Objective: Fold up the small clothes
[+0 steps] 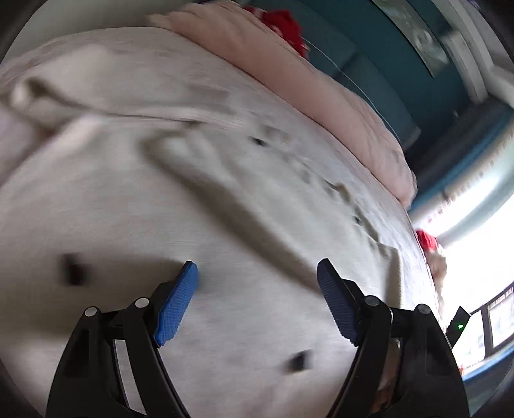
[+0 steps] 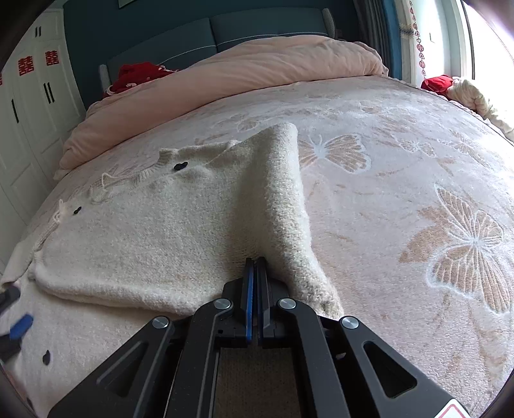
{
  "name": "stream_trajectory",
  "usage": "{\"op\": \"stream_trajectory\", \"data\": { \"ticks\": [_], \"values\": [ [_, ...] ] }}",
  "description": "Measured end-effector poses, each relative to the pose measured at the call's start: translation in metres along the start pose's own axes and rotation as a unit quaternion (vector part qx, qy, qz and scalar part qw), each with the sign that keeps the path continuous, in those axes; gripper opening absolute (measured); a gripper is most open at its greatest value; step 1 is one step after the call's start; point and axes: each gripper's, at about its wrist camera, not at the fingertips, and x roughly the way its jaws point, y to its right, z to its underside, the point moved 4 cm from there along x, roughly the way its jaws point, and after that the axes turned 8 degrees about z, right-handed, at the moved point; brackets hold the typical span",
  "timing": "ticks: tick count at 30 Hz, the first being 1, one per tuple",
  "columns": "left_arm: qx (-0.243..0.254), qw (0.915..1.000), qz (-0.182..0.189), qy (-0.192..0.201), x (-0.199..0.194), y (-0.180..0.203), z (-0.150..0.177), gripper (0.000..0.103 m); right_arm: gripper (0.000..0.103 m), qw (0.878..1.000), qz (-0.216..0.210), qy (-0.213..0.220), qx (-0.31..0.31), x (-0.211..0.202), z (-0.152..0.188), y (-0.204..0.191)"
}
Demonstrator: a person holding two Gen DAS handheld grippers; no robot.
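Seen from the left wrist camera, the left gripper [image 1: 257, 273] is hanging with its blue-padded jaws spread wide and nothing between them, just above the cream fuzzy knitted sweater [image 1: 199, 199], which is filling most of this blurred view and showing small dark buttons [image 1: 72, 268] on its front. Beyond it, at the far edge of the bed, a pale pink quilted duvet [image 1: 321, 96] is lying bunched, with a red cloth [image 1: 286, 25] behind it against the teal padded headboard [image 1: 385, 74]. Seen from the right wrist camera, the right gripper [image 2: 255, 260] is clenched tight on a raised fold of the same sweater, pulling the knit up into a soft ridge running away from the jaws, while the rest of the garment is lying flat to the left on the pink bedspread with woven butterfly patterns [image 2: 417, 193]. The left gripper's blue pad is peeking in at the near left edge, beside the sweater's near corner. White wardrobe doors [image 2: 29, 128] are standing far left. The knit looks light, limp and stretchy, likely to sag and drag rather than hold a crease, so an edge or corner looks the soundest place to pinch, with both layers caught together; the loose fuzzy yarn may snag on the ribbed pads.
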Motion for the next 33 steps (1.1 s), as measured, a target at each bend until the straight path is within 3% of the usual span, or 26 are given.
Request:
{"op": "stream_trajectory", "data": {
  "ticks": [1, 3, 4, 5, 6, 7, 8, 11, 13, 15, 18, 19, 20, 21, 22, 27, 30, 32, 33],
  "values": [
    [0.003, 0.9998, -0.005, 0.019, -0.020, -0.017, -0.004, 0.074, 0.000, 1.000, 0.005, 0.004, -0.008, -0.005, -0.002, -0.003],
    [0.001, 0.9988, -0.017, 0.045, -0.054, -0.036, -0.007, 0.078, 0.014, 0.998, 0.016, 0.036, -0.044, -0.024, -0.010, -0.019],
    [-0.007, 0.9982, -0.020, 0.055, -0.065, -0.049, -0.008, 0.090, 0.018, 0.996, 0.013, 0.065, -0.061, -0.040, -0.015, -0.033],
    [-0.016, 0.9976, -0.021, 0.064, -0.072, -0.061, -0.007, 0.090, 0.030, 0.994, -0.015, 0.090, -0.066, -0.056, -0.022, -0.052],
    [-0.026, 0.9977, 0.006, 0.063, -0.075, -0.071, -0.006, 0.090, 0.043, 0.992, -0.052, 0.100, -0.065, -0.067, -0.030, -0.077],
    [-0.024, 0.9975, 0.014, 0.066, -0.075, -0.075, -0.003, 0.090, 0.071, 0.990, -0.085, 0.093, -0.070, -0.071, -0.038, -0.107],
    [-0.013, 0.9974, 0.008, 0.070, -0.074, -0.071, -0.004, 0.090, 0.085, 0.987, -0.117, 0.069, -0.086, -0.067, -0.044, -0.141],
    [0.043, 0.9969, -0.037, 0.056, -0.061, -0.055, 0.006, 0.096, 0.084, 0.972, -0.197, -0.037, -0.123, -0.032, -0.050, -0.242],
    [0.045, 0.9968, -0.030, 0.058, -0.064, -0.054, 0.007, 0.098, 0.084, 0.964, -0.225, -0.088, -0.113, -0.003, -0.052, -0.293],
    [0.037, 0.9970, -0.013, 0.066, -0.069, -0.062, 0.012, 0.098, 0.084, 0.962, -0.219, -0.131, -0.100, 0.024, -0.053, -0.323],
    [0.046, 0.9965, -0.017, 0.069, -0.070, -0.066, 0.013, 0.098, 0.079, 0.960, -0.199, -0.187, -0.068, 0.062, -0.049, -0.349],
    [0.048, 0.9964, -0.019, 0.068, -0.070, -0.065, 0.013, 0.098, 0.065, 0.960, -0.186, -0.201, -0.057, 0.072, -0.045, -0.352],
    [0.050, 0.9962, -0.020, 0.068, -0.067, -0.065, 0.014, 0.098, 0.034, 0.958, -0.187, -0.209, -0.050, 0.077, -0.042, -0.355],
    [0.051, 0.9961, -0.019, 0.069, -0.067, -0.065, 0.015, 0.098, 0.015, 0.954, -0.200, -0.220, -0.041, 0.080, -0.039, -0.358],
    [0.051, 0.9961, -0.017, 0.070, -0.067, -0.066, 0.013, 0.098, 0.007, 0.949, -0.218, -0.225, -0.029, 0.076, -0.039, -0.360],
    [0.052, 0.9962, -0.019, 0.068, -0.067, -0.067, 0.013, 0.098, 0.006, 0.951, -0.277, -0.135, -0.006, 0.016, -0.086, -0.341],
    [0.040, 0.9973, -0.019, 0.058, -0.066, -0.064, 0.006, 0.098, 0.006, 0.950, -0.299, -0.084, 0.005, -0.031, -0.126, -0.303],
    [-0.007, 0.9983, 0.030, 0.050, -0.069, -0.061, -0.010, 0.095, 0.006, 0.955, -0.293, -0.054, -0.006, -0.057, -0.148, -0.269],
    [-0.050, 0.9942, 0.081, 0.049, -0.070, -0.057, -0.026, 0.089, 0.006, 0.958, -0.283, -0.042, -0.013, -0.063, -0.156, -0.254]
  ]
}}
